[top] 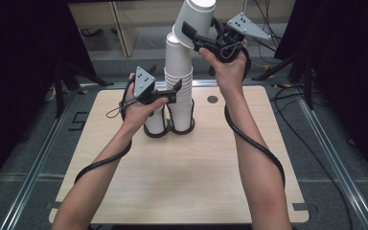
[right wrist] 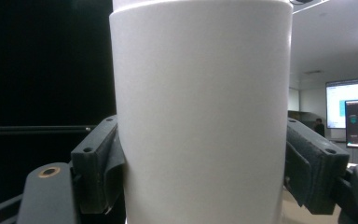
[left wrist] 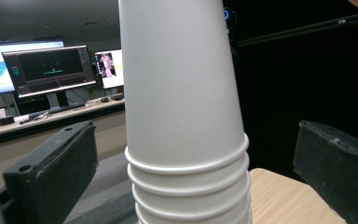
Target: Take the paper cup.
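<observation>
The right gripper clamped a white cup, tilted above the stack. The left gripper stood open around that stack.

A light wooden table with rounded corners stands on a grey floor between metal rails. Near its far edge sits a dark double-ring holder, touching the tabletop, with two stacks of white paper cups standing upright in it, the right stack much taller. A small dark round hole marks the board just beside the far edge.
</observation>
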### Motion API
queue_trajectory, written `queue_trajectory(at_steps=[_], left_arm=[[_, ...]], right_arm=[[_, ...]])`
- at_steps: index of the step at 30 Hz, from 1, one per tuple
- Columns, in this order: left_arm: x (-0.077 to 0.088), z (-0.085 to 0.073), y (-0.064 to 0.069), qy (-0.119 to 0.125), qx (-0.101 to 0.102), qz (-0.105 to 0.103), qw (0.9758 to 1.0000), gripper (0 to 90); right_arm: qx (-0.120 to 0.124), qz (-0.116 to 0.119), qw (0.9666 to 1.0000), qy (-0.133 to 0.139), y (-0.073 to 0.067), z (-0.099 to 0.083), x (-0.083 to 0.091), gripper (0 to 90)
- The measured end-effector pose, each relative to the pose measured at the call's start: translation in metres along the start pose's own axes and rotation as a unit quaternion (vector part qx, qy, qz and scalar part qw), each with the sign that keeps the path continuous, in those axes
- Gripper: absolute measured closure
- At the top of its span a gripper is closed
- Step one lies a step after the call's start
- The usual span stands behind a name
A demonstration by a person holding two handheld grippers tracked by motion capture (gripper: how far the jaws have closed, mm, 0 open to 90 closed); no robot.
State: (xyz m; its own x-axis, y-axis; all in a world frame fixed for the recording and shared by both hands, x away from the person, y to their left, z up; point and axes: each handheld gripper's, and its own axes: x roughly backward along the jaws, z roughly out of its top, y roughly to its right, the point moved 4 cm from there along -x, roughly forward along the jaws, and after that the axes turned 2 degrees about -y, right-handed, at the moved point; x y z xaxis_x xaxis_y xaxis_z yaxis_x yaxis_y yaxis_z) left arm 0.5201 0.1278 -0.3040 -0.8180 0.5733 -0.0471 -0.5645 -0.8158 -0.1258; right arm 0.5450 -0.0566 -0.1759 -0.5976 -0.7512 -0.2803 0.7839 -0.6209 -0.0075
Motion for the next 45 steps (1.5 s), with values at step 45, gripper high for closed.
queue_trajectory(at_steps=[45], left_arm=[[0.053,-0.014,0.035,-0.002,-0.018,-0.060,0.9980,0.0]], right_arm=[[0.018,0.016,0.9990,-0.037,-0.017,-0.022,0.050,23.4]])
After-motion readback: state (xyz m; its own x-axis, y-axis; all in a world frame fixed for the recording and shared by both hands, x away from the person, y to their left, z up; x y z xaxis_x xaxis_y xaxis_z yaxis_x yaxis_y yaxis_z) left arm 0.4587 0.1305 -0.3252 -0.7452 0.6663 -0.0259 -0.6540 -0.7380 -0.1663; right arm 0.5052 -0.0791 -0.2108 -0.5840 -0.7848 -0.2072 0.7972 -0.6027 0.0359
